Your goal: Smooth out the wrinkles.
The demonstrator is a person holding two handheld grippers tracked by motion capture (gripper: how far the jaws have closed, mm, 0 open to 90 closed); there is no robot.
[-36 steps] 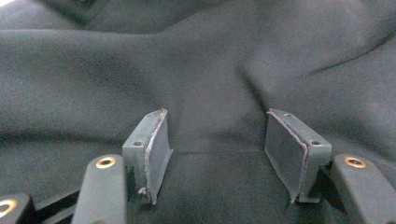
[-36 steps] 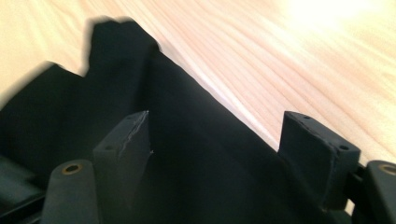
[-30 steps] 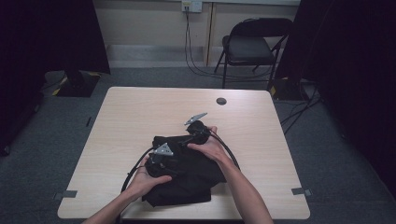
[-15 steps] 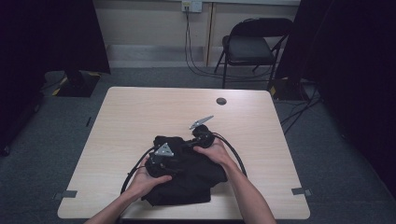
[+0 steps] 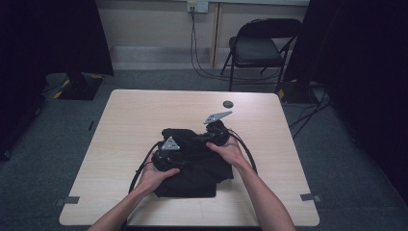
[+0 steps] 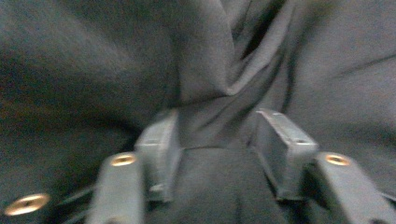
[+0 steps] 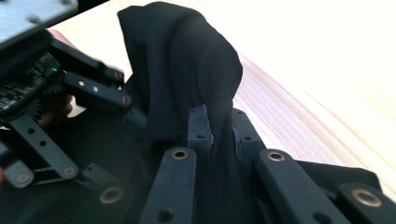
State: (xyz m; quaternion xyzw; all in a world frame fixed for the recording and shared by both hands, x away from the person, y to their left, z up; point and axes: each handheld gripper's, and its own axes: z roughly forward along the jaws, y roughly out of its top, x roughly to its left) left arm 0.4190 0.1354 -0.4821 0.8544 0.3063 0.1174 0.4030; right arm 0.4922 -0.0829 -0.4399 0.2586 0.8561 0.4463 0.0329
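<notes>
- Table [image 5: 144,115]: black cloth [image 5: 202,168] lies at its near middle.
- Left gripper [image 6: 219,144], on the cloth's left part: jaws apart, a fold between them.
- Right gripper [image 7: 219,128], at the cloth's far right: jaws pinching a raised fold.

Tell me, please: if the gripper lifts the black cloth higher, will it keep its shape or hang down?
The black cloth probably hangs limp: it already drapes in soft folds above the right gripper. It seems light, since a small pinch raises it. It likely slides on the table rather than rolls.
</notes>
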